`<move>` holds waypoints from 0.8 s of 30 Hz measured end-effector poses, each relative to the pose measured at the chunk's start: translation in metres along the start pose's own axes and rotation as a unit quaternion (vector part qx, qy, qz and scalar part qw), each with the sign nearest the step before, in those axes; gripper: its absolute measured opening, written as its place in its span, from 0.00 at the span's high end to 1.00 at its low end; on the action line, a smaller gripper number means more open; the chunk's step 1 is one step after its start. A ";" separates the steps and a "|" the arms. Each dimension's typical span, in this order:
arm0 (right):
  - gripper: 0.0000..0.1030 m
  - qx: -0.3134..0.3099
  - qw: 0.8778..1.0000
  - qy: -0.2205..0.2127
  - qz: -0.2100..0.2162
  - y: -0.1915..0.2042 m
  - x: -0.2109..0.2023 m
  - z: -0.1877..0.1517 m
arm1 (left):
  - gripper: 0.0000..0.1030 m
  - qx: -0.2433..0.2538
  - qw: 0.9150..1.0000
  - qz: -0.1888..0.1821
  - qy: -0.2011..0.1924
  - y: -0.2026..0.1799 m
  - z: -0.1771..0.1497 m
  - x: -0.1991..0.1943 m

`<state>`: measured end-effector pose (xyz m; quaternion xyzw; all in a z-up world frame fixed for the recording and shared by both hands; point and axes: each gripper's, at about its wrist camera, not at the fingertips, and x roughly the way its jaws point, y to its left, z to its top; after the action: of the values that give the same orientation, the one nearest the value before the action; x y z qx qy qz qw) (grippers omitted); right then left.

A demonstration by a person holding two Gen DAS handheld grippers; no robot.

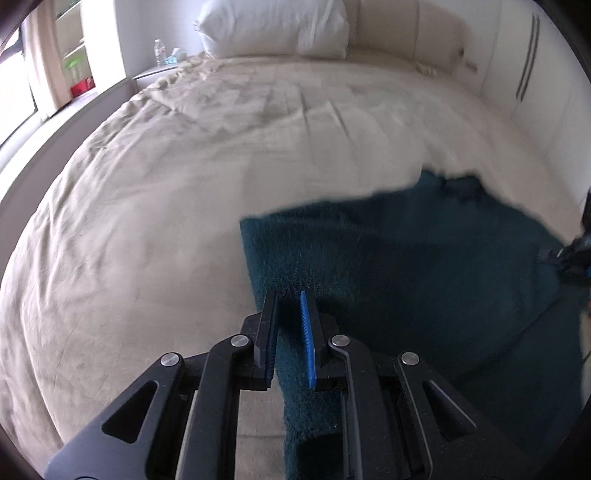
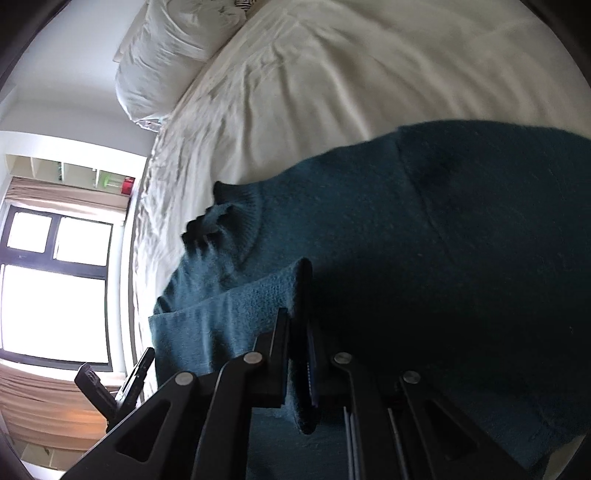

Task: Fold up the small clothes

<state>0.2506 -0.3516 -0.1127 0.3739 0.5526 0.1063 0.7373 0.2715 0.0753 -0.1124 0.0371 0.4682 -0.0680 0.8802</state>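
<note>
2 grippers, 1 teal knit garment (image 1: 424, 266), and both have a bite of it! The left gripper (image 1: 290, 299) has its jaws nearly closed, the black finger and the blue pad (image 1: 306, 343) pinching an edge of the fabric, which runs between them and hangs down below. Over on the other side, the right gripper (image 2: 295, 321) is clamped the same way, jaws almost together on a folded ridge of the knit that bunches up between its fingers.

The garment lies spread across the beige bedsheet (image 1: 166, 221), near the foot side of the bed, well apart from the white pillow (image 1: 273, 29) at the headboard. In the right wrist view a ribbed cuff or collar (image 2: 236, 206) pokes out at the far left edge of the cloth; which it is, I cannot tell.

Why 2 holds at once? It looks like each gripper takes 1 corner or edge so the cloth stays taut and level as it is carried over, which keeps the fold line straight rather than sagging. My read is that a fold is under way, with the held edge meant to land on the flat part of the garment. A water bottle (image 1: 159, 51) stands far off on the nightstand, out of play
</note>
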 end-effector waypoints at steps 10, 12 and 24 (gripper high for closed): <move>0.64 -0.029 0.999 0.019 0.003 0.015 -0.001 -0.030 | 0.89 0.056 0.998 0.039 -0.010 -0.014 -0.015 0.013; 0.66 -0.051 0.998 0.021 -0.013 0.022 0.001 -0.034 | 0.89 0.064 0.997 0.044 -0.011 -0.016 -0.016 0.012; 0.90 -0.057 0.998 -0.009 -0.025 0.000 0.000 -0.028 | 0.89 0.003 1.000 -0.027 -0.006 0.017 -0.014 0.001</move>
<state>0.2254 -0.3392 -0.1161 0.3183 0.5481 0.1161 0.7647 0.2629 0.0938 -0.1214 0.0270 0.4634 -0.0933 0.8808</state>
